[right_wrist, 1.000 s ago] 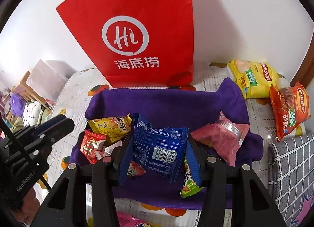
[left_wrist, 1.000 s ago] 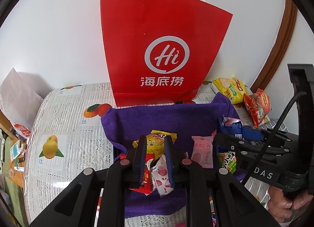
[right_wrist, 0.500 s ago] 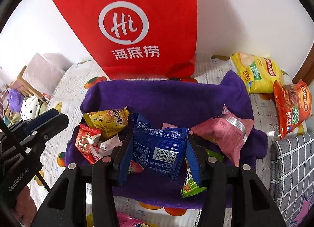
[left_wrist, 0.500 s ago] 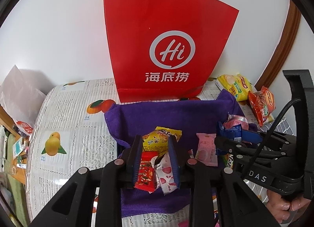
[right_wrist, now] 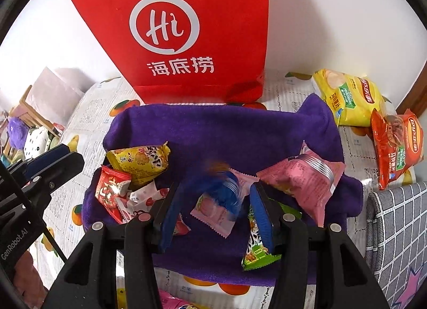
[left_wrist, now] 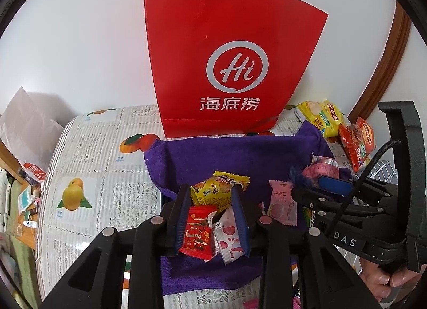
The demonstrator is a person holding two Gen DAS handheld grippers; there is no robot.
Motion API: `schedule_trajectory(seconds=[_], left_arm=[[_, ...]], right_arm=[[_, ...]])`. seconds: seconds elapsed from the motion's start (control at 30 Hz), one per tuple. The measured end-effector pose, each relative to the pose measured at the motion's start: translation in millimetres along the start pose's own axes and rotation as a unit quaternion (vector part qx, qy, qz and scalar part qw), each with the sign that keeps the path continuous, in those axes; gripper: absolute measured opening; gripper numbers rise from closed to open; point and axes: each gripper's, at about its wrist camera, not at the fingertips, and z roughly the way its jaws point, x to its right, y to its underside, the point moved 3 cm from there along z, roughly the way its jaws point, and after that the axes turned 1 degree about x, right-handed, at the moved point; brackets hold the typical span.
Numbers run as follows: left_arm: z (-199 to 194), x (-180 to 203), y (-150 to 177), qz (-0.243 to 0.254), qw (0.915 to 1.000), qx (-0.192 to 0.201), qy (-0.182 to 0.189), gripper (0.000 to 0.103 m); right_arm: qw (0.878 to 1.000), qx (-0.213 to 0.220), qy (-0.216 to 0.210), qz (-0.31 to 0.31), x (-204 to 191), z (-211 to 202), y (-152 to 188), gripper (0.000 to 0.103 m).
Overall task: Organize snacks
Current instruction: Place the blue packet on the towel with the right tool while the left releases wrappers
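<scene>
left gripper (left_wrist: 212,218) opening over red packet (left_wrist: 197,232) lying on purple cloth (left_wrist: 234,157), right gripper (right_wrist: 213,215) released, blurred blue packet (right_wrist: 221,189) dropping between, light crinkly slippery, best pinched at sealed edge

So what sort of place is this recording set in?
Most likely a home, at a table against a white wall. The table wears a fruit-print tablecloth, a red Haidilao paper bag stands at the back, and soft toys crowd a wooden shelf at the left.
</scene>
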Motion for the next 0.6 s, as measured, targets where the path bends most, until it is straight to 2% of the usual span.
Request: schedule_trajectory(seconds=[0.13,0.23,0.33,0.6], left_arm=[[-0.2,0.0,0.1,0.001,1.0,0.001,0.0,0.03],[-0.9,0.9,0.4,0.002,1.0,0.001,0.0,0.03],[-2.3,1.6,0.2,0.003,1.0,0.004,0.0,0.039],[-11.6,5.5,-1.6,0.009,0.9999,0.013,0.006,0.039]], right_arm=[[1.0,0.006,0.0,0.0,0.5,-3.3,-1.4,0.059],[1.0,0.012,0.0,0.003,1.3,-8.7,-2.6,0.059],[1.0,0.021,-0.004,0.007,0.4,-16.2,-3.6,0.059],[0.998,0.065,-0.014,0.005,-8.9,-53.1,-4.0,0.059]])
